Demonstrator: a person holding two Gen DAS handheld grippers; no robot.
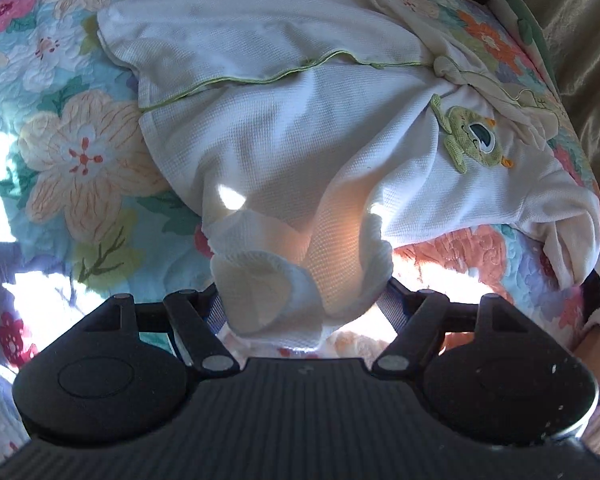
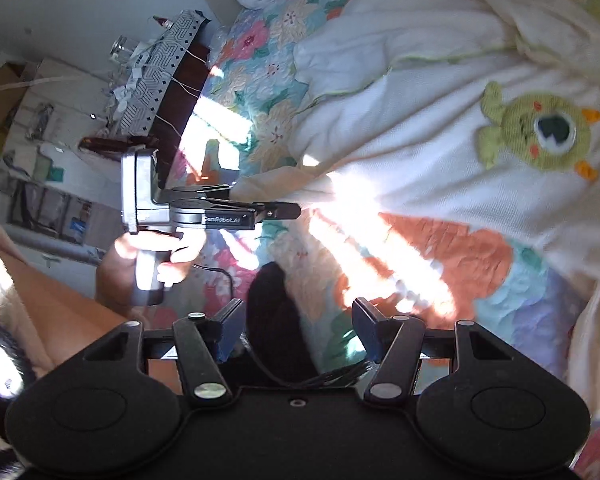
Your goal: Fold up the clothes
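Lying on: a floral quilt (image 1: 80,152), the white waffle-knit baby garment (image 1: 284,128) spreads from 10 to 3 o'clock in the left wrist view.
Garment detail: a green frog patch (image 1: 470,136) sits at 2 o'clock on the white cloth; a thin green trim line (image 1: 260,78) runs across toward 12 o'clock.
Left gripper (image 1: 300,304): clenched on a bunched end of the garment at 6 o'clock, cloth bulging up between its fingers; the right wrist view shows it from the side, tips meeting the cloth edge.
Left hand (image 2: 156,252): wrapped around that gripper's handle at 9 o'clock in the right wrist view.
Right gripper (image 2: 298,336): jaws released and spread wide, nothing between them, hovering over the quilt near 6 o'clock, apart from the garment.
Sunlight: bright streaks cross the quilt and the cloth edge.
Background: a cluttered side table (image 2: 156,64) at 10 o'clock in the right wrist view.
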